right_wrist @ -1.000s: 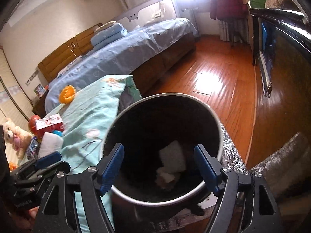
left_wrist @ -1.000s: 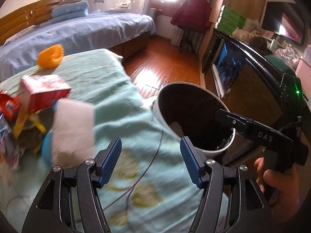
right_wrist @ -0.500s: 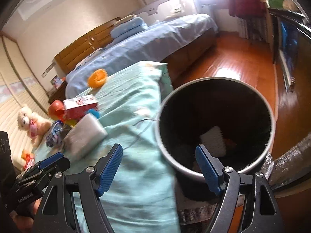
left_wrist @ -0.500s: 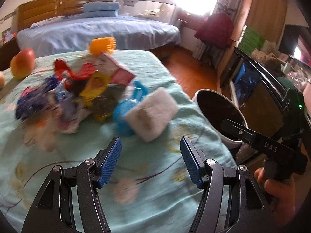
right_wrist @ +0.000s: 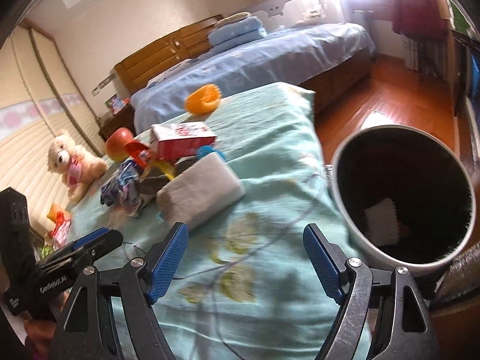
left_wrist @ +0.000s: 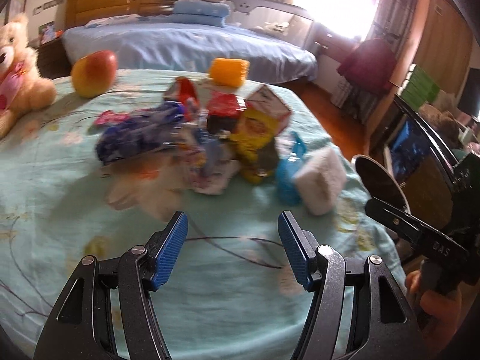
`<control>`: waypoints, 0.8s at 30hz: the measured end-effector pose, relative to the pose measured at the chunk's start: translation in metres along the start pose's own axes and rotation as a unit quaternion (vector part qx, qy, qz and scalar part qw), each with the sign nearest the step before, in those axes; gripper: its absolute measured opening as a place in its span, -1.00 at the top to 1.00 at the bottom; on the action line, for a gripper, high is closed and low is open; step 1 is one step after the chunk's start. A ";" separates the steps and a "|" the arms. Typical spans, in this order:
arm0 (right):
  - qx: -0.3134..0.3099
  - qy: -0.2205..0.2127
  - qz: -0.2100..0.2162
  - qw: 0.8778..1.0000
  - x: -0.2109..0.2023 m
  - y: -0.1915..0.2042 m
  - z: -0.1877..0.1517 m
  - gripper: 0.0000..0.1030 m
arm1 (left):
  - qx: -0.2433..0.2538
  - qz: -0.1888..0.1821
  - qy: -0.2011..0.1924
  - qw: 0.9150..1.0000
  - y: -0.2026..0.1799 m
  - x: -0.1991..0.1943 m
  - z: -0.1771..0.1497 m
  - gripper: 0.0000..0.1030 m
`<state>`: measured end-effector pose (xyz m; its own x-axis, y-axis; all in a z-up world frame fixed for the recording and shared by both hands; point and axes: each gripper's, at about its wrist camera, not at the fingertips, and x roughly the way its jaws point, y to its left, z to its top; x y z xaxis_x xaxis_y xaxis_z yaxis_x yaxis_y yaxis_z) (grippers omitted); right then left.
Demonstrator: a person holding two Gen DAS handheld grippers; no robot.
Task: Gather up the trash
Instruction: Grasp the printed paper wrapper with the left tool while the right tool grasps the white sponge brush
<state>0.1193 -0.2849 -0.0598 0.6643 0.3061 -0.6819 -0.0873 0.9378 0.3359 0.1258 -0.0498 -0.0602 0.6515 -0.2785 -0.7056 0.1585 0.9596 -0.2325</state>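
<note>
Both views have swung from the round white-rimmed bin (right_wrist: pixel 402 195) to the trash pile, so the left gripper (left_wrist: pixel 232 247), jaws apart and empty, should settle over one piece, such as the grey-white rectangular sponge (left_wrist: pixel 321 180), while the right gripper (right_wrist: pixel 244 259), empty and opening, waits.

Teddy bear (left_wrist: pixel 18 75) sits far left on the green cloth (left_wrist: pixel 60 180), an apple (left_wrist: pixel 93 72) just right of it. Orange spiky ring (left_wrist: pixel 229 71) at the far edge. Blue bed (left_wrist: pixel 186 45) beyond, folded quilt (left_wrist: pixel 201 12) on top.

Table under mint-green floral cloth (left_wrist: pixel 60 186): heap of crumpled wrappers (left_wrist: pixel 192 138), white rectangular sponge (right_wrist: pixel 201 192), red-yellow apple (left_wrist: pixel 93 72), orange spiky ring (right_wrist: pixel 202 100).
</note>
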 end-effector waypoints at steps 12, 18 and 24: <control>-0.006 0.027 0.040 0.999 0.030 0.019 0.010 -0.61 | -0.007 0.009 0.001 1.000 0.028 0.020 0.020 -0.23; -0.003 0.039 0.042 0.998 0.047 0.025 0.014 -0.60 | -0.003 0.003 0.013 1.000 0.027 0.039 0.031 -0.14; -0.014 0.042 0.046 0.998 0.049 0.028 0.013 0.01 | 0.002 -0.004 0.021 1.000 0.024 0.044 0.033 0.57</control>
<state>0.1593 -0.2455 -0.0754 0.5882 0.4033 -0.7010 -0.1670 0.9087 0.3826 0.1823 -0.0372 -0.0749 0.6176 -0.2885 -0.7317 0.1670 0.9572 -0.2364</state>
